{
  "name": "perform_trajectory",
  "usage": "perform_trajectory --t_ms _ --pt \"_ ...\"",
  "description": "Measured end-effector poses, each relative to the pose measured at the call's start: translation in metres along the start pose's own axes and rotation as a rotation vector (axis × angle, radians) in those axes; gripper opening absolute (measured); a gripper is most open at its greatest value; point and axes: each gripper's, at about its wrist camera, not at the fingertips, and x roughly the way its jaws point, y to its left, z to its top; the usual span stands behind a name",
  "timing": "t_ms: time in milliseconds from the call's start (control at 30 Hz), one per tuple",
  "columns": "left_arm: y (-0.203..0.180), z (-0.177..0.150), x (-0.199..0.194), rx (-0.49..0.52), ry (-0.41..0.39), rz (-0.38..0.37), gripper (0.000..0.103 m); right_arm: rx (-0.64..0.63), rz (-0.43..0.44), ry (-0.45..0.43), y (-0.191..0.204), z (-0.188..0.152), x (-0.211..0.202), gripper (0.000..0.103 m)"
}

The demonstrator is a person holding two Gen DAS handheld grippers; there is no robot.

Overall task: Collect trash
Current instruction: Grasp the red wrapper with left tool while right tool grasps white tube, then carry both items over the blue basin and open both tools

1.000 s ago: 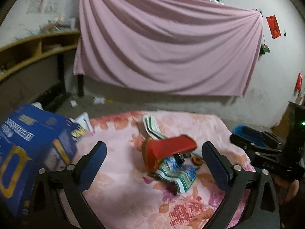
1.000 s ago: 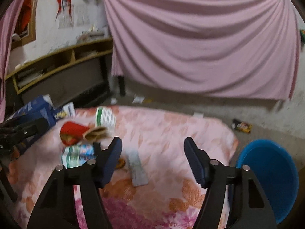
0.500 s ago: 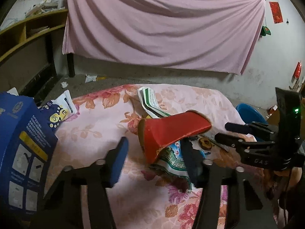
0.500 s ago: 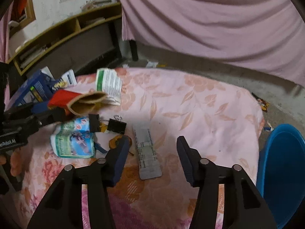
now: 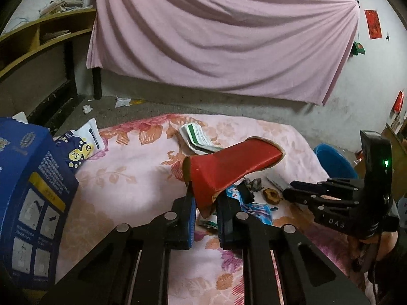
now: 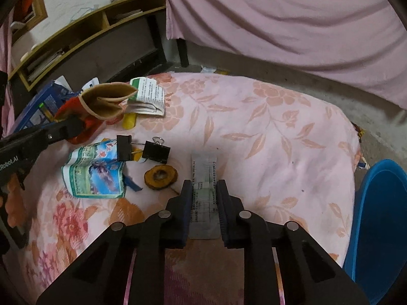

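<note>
Your left gripper (image 5: 205, 212) is closing on the red insole (image 5: 229, 167), your right gripper (image 6: 204, 199) on the pill strip (image 6: 204, 198). Lift both next; the blue bin (image 6: 379, 218) looks right.

Two black binder clips (image 6: 143, 148), one blister pack (image 6: 204, 190) between the right fingers, one red folded card (image 5: 229, 170) between the left fingers, one printed wrapper (image 6: 95, 175), one folded leaflet (image 6: 148, 96), one dried fruit slice (image 6: 160, 176), one blue tub (image 6: 381, 223).
</note>
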Motion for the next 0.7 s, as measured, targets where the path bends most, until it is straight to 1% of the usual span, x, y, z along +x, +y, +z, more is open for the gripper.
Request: perform_trajectory --t_ms 67,133,233,300,333,433,533,633,700 --pt "-0.004 0.000 -0.008 -0.003 -0.024 0.007 0.011 0.009 -0.001 -0.031 -0.001 -0.003 -0.008 0.016" --pt "-0.010 0.000 -0.018 -0.006 -0.059 -0.003 0.011 0.014 -0.010 -0.090 -0.002 -0.007 -0.025 0.016" --pt "-0.025 0.001 -0.036 0.005 -0.132 -0.035 0.011 0.031 0.012 -0.225 -0.004 -0.012 -0.058 0.017" --pt "-0.038 0.004 -0.048 0.017 -0.197 -0.069 0.011 0.034 0.013 -0.351 -0.004 -0.016 -0.087 0.017" --pt "-0.046 0.007 -0.054 0.020 -0.235 -0.089 0.011 0.033 -0.001 -0.425 -0.005 -0.020 -0.105 0.017" --pt "-0.074 0.017 -0.068 0.033 -0.337 -0.148 0.011 0.030 -0.056 -0.591 -0.008 -0.024 -0.145 0.017" --pt "-0.109 0.031 -0.079 0.072 -0.430 -0.212 0.011 0.035 -0.134 -0.741 -0.017 -0.032 -0.185 0.017" --pt "-0.145 0.043 -0.086 0.112 -0.511 -0.271 0.011 0.045 -0.197 -0.851 -0.026 -0.041 -0.215 0.017" --pt "-0.167 0.050 -0.088 0.134 -0.551 -0.301 0.011 0.052 -0.254 -0.925 -0.038 -0.048 -0.235 0.017"
